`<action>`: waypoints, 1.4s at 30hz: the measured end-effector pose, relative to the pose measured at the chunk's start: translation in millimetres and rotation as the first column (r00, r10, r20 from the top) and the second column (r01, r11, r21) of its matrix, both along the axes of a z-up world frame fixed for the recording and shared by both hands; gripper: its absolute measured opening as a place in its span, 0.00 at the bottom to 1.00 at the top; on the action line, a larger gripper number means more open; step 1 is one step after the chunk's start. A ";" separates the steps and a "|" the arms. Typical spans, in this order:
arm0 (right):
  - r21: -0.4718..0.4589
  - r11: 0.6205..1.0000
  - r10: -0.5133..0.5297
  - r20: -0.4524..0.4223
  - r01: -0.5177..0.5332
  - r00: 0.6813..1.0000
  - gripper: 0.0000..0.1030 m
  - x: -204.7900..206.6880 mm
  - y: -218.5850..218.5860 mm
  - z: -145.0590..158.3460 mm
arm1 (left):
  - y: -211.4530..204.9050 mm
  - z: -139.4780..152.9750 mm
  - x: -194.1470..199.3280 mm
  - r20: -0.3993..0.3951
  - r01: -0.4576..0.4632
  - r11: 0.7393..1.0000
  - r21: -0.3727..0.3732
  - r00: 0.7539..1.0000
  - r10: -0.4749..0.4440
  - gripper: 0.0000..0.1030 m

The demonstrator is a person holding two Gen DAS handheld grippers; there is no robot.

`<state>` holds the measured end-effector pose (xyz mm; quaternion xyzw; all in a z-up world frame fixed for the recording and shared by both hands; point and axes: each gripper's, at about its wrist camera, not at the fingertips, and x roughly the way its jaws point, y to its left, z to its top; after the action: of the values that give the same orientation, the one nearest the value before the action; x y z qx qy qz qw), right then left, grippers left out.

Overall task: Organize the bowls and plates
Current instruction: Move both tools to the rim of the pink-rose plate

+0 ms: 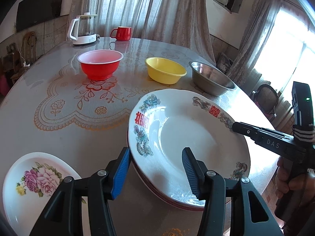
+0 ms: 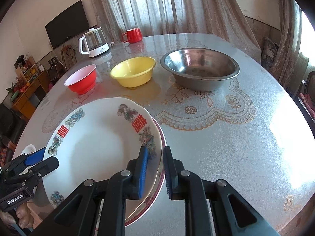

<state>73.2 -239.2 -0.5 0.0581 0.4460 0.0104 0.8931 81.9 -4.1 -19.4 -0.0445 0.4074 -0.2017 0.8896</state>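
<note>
A white plate with dragon motifs (image 1: 187,133) (image 2: 94,157) lies on top of a red-rimmed plate (image 1: 183,206) near the table's front edge. My left gripper (image 1: 155,173) (image 2: 44,158) is open, its blue pads standing astride the plate's left rim, one outside and one over the plate's inside. My right gripper (image 2: 155,173) (image 1: 235,126) is shut on the plate's right rim, one pad on the inside and one outside. A rose-patterned plate (image 1: 29,177) lies to the left. Red bowl (image 1: 100,64) (image 2: 81,80), yellow bowl (image 1: 165,70) (image 2: 132,72) and steel bowl (image 1: 210,78) (image 2: 199,68) stand in a row behind.
A glass kettle (image 1: 83,29) (image 2: 94,42) and a red mug (image 1: 122,33) (image 2: 133,35) stand at the far edge of the round table (image 2: 236,157). A chair (image 1: 267,98) stands beyond the right rim. A hand (image 1: 291,184) grips the right gripper's handle.
</note>
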 end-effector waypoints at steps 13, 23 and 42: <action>-0.013 1.000 -0.021 -0.006 0.021 1.000 0.25 -5.6 6.0 -3.4 | 16.9 14.0 -11.0 0.023 -0.102 0.994 0.029 0.995 0.102 0.54; -0.016 1.000 0.010 0.101 -0.009 0.995 0.26 -19.5 17.8 17.2 | 29.6 14.3 -23.0 0.035 -0.152 0.987 0.049 0.988 0.151 0.54; 0.175 0.878 0.430 0.123 -0.446 0.894 0.26 -37.5 129.7 15.5 | 104.1 22.1 -35.5 0.060 -0.320 0.947 0.022 0.946 0.319 0.54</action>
<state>35.8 -109.5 15.0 0.0439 0.4080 0.2589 0.8744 46.4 100.0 2.6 -0.0902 0.3727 -0.0497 0.9222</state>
